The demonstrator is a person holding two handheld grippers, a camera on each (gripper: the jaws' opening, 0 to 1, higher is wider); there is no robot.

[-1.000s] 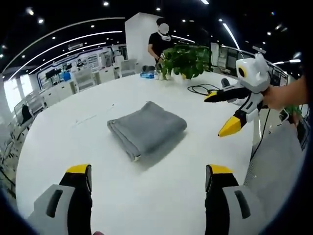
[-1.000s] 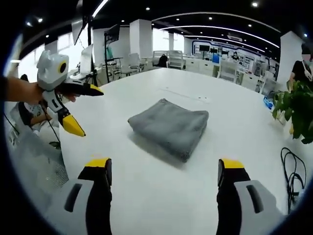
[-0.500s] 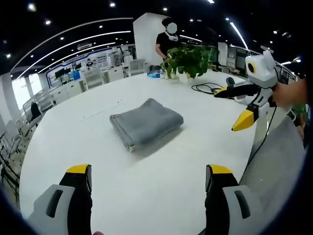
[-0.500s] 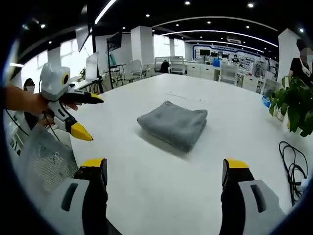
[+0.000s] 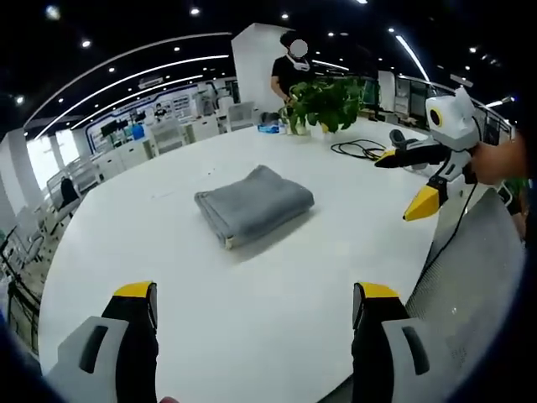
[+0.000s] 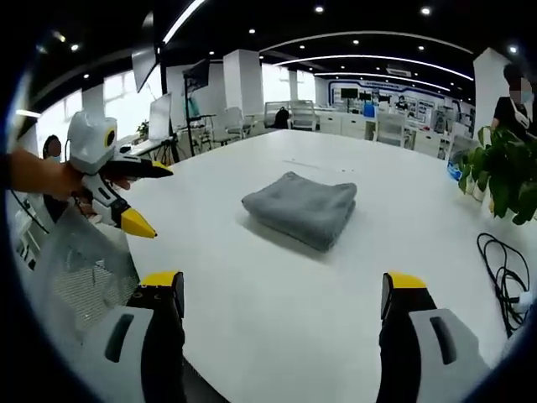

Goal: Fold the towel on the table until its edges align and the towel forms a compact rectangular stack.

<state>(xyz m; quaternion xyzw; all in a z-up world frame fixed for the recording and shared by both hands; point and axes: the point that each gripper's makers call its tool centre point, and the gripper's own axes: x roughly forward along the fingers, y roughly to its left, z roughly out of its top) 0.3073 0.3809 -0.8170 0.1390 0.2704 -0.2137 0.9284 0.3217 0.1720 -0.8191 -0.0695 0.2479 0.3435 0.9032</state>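
Observation:
A grey towel [image 5: 254, 204] lies folded into a compact rectangular stack in the middle of the white table [image 5: 210, 302]; it is also in the right gripper view [image 6: 302, 208]. My left gripper [image 5: 254, 306] stands open well short of the towel, nothing between its jaws. My right gripper [image 6: 284, 302] is open too, back from the towel. In the left gripper view the right gripper [image 5: 417, 180] hangs open over the table's right edge, held by a hand. In the right gripper view the left gripper [image 6: 144, 197] hangs open at the left edge.
A potted green plant [image 5: 323, 101] stands at the table's far side, with a person [image 5: 291, 71] behind it. A black cable [image 5: 357, 150] lies near the plant, also seen as cable [image 6: 502, 277]. A mesh chair back [image 6: 80, 269] sits by the table edge. Desks and chairs fill the room behind.
Both grippers have drawn back from the towel, so it looks smaller and farther in both views. The towel itself has stayed folded and still. Both grippers remain open.

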